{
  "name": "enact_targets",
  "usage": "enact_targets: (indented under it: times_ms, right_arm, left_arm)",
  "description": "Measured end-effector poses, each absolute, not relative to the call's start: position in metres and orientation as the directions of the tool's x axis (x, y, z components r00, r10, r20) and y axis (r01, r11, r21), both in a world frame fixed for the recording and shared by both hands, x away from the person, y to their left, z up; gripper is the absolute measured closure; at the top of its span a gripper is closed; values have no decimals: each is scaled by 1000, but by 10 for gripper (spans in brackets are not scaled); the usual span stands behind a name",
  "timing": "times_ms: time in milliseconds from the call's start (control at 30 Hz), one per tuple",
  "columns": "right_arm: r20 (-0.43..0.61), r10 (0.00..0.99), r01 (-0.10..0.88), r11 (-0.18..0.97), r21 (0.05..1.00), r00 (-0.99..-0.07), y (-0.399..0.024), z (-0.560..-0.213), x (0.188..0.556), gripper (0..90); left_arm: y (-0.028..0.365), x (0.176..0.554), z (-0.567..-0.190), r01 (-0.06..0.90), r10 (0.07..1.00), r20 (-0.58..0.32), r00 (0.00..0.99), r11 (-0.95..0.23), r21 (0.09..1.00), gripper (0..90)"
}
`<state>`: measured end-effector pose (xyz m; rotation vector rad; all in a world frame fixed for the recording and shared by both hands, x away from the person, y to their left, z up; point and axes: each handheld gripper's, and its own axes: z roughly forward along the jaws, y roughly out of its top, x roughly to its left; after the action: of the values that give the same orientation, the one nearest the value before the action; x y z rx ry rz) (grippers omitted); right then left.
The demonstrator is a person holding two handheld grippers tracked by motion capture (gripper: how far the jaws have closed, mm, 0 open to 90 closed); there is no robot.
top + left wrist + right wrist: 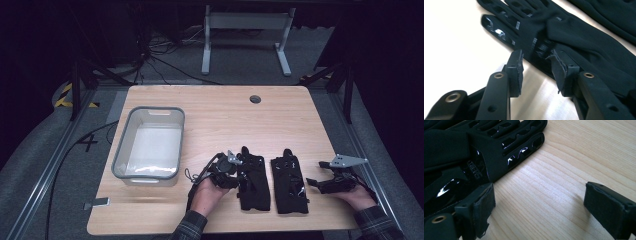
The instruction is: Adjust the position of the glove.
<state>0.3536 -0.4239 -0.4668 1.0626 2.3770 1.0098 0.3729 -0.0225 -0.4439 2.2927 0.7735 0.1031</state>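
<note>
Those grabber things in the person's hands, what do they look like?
Both are black. The left gripper trails a black cable, and the right gripper carries a grey three-cornered plate on top. The jaws have worn black pads. The sleeves are dark plaid.

left glove (253, 181): black, shiny grip patches, flat, fingers up-frame, lower centre | right glove (288, 184): black, flat, parallel just beside it, lower centre-right

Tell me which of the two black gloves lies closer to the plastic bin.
The left glove, the one beside the left gripper. It lies between the bin and the right glove, which is farther away.
</note>
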Motion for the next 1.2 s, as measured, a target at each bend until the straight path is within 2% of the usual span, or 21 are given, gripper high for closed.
enact_targets:
  times_ms: [167,333,467,500,700,900,1067,1100,1200]
  right_arm:
    - [-24,752,504,466,727,-659,-424,-467,354,107]
    - [-25,752,505,466,727,-659,-424,-467,354,107]
    - [-24,752,504,466,727,-659,-424,-467,354,107]
    - [-25,752,505,466,727,-659,-424,-467,354,107]
    - [-25,752,505,466,727,-659,-424,-467,354,107]
    - [-25,748,501,468,727,-663,-424,-467,354,119]
    - [-24,736,492,476,729,-677,-424,-464,353,228]
    - [-27,730,486,481,730,-683,-424,-463,352,279]
    - [-18,701,453,479,752,-713,-423,-456,348,507]
  left_arm:
    - [-29,381,-447,503,564,-141,814,-562,656,574]
    - [-38,381,-453,498,563,-112,819,-599,627,584]
    - [-42,379,-454,499,566,-108,817,-602,623,681]
    - [-43,379,-454,503,565,-116,817,-600,622,681]
    - [-45,378,-454,518,572,-132,810,-591,619,855]
    - [-43,378,-451,539,585,-164,794,-554,634,871]
    - [-36,377,-442,558,574,-234,785,-490,671,871]
    - [-35,376,-440,558,573,-238,784,-483,675,872]
    - [-33,376,-438,564,566,-261,782,-464,683,872]
